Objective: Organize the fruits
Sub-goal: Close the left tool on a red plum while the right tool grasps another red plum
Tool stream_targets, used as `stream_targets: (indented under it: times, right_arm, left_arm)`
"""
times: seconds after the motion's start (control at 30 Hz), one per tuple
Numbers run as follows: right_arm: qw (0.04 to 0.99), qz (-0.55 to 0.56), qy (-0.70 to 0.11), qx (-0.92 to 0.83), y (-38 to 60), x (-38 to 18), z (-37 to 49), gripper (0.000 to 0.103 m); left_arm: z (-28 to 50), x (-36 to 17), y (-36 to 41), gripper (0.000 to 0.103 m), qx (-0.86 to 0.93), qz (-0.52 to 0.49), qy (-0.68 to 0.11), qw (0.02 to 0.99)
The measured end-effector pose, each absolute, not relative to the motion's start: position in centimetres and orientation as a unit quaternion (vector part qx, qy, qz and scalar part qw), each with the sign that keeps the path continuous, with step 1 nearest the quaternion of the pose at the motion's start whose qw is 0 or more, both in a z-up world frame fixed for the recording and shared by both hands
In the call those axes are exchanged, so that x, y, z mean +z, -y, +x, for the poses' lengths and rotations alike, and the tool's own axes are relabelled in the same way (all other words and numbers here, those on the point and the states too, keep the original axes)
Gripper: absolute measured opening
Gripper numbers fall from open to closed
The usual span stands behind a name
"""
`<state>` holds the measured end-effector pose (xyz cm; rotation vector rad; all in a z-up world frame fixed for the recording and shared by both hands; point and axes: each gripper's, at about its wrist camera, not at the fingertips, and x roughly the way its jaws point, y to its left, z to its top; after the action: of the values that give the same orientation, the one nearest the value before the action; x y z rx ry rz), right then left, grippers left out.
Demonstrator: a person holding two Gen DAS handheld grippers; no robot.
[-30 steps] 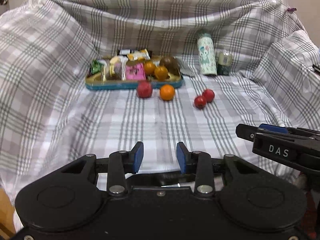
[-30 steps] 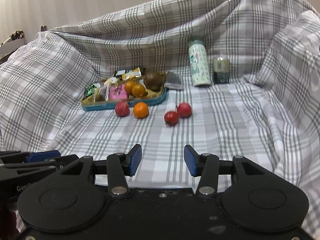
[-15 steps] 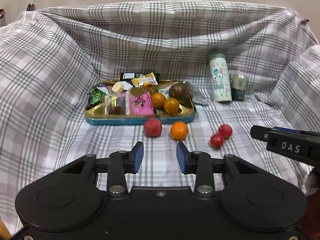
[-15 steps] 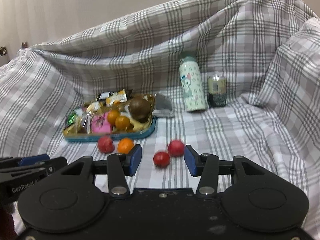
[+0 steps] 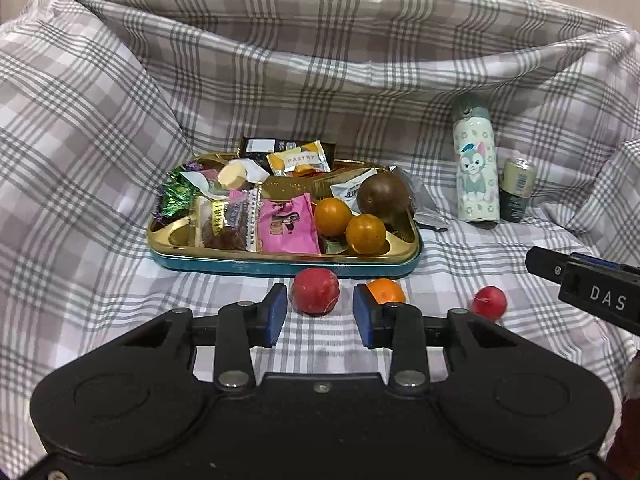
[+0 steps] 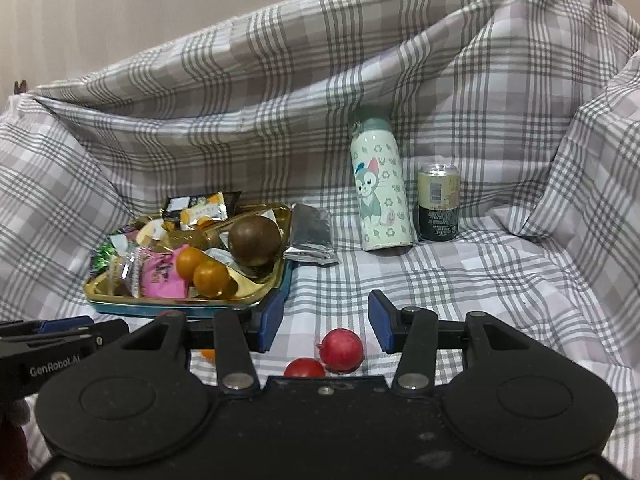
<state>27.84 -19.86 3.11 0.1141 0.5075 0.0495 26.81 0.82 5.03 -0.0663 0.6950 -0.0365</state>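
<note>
A teal-sided tin tray [image 5: 280, 268] with a gold inner liner sits on a grey-and-white checked cloth [image 5: 100, 128] and serves as the landmark here. Inside the tray, toward its right end, lie two small oranges [image 5: 332, 216] touching each other, with a round brown fruit [image 5: 382, 196] just behind them; the rest of the tray holds wrapped snacks, among them a pink packet [image 5: 288, 228] and a yellow pastry packet [image 5: 298, 162] at the back edge. On the cloth just in front of the tray's long front wall rest a red fruit [image 5: 315, 297] and, beside it to the right, a loose orange [image 5: 386, 290]. Farther right of the tray's front corner lie a second red fruit [image 6: 341, 350] and a smaller red one [image 6: 305, 368], touching each other. The left gripper [image 5: 320, 316] hangs low in front of the tray with its jaws wide and empty, the first red fruit framed between the blue pads but beyond them. The right gripper [image 6: 325, 322] is off the tray's right front corner, jaws likewise spread wide and holding nothing, above the pair of red fruits. Right of the tray, against the draped cloth, stand a cartoon-cat bottle [image 6: 380, 196] and a small can [image 6: 438, 202], upright and just beside each other; a silver foil packet [image 6: 312, 236] lies at the tray's right end.
</note>
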Motion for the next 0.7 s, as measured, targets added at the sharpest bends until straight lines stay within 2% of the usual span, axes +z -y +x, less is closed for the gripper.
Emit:
stream_targets:
  times: [0.7]
  right_arm:
    - [0.952, 0.084, -0.295, -0.002, 21.4, -1.4, 31.0, 0.049]
  left_arm:
    - [31.3, 0.4, -1.2, 0.045, -0.032, -0.041, -0.352, 0.935]
